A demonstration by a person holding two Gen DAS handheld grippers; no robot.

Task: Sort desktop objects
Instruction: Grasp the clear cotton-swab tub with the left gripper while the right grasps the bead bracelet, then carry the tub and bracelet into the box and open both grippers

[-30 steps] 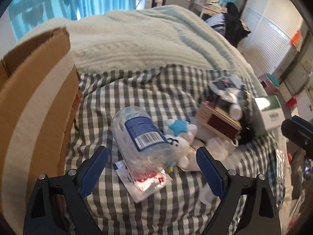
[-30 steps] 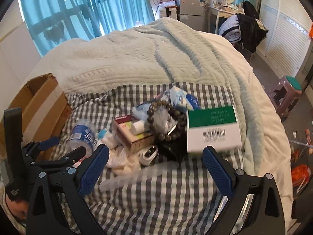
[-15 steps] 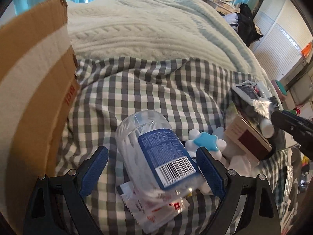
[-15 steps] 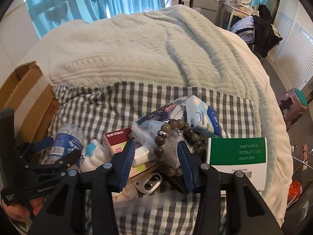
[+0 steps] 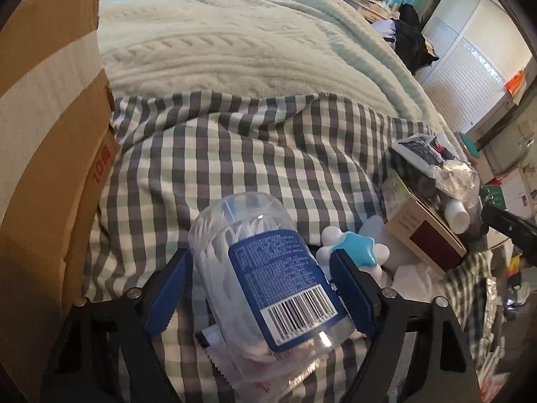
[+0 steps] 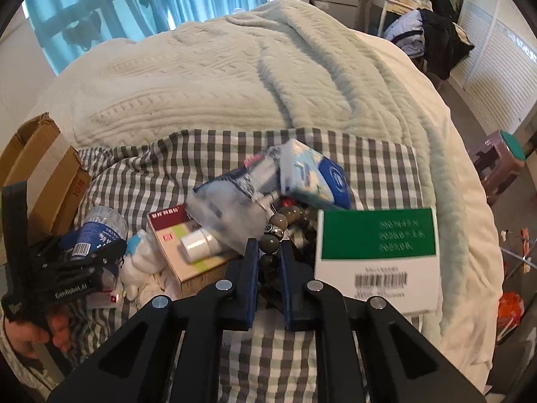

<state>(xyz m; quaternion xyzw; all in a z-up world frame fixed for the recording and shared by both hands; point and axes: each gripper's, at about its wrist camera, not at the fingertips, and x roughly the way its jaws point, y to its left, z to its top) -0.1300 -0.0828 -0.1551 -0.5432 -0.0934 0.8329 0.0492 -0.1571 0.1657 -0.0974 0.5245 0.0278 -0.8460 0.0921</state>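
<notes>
My left gripper is shut on a clear plastic jar with a blue barcode label, its blue pads pressing both sides. The jar also shows in the right wrist view. My right gripper is shut on a string of large brown beads in the middle of the pile on the checked cloth. Around the beads lie a red and green box, a small white bottle, a clear bag, a tissue pack and a green and white box.
An open cardboard box stands at the left, close to my left gripper. A white plush toy with a blue star and a red-printed sachet lie by the jar. A pale green blanket covers the bed behind.
My right gripper has closed from wide open onto the beads. My left gripper has moved forward and closed onto the jar.
</notes>
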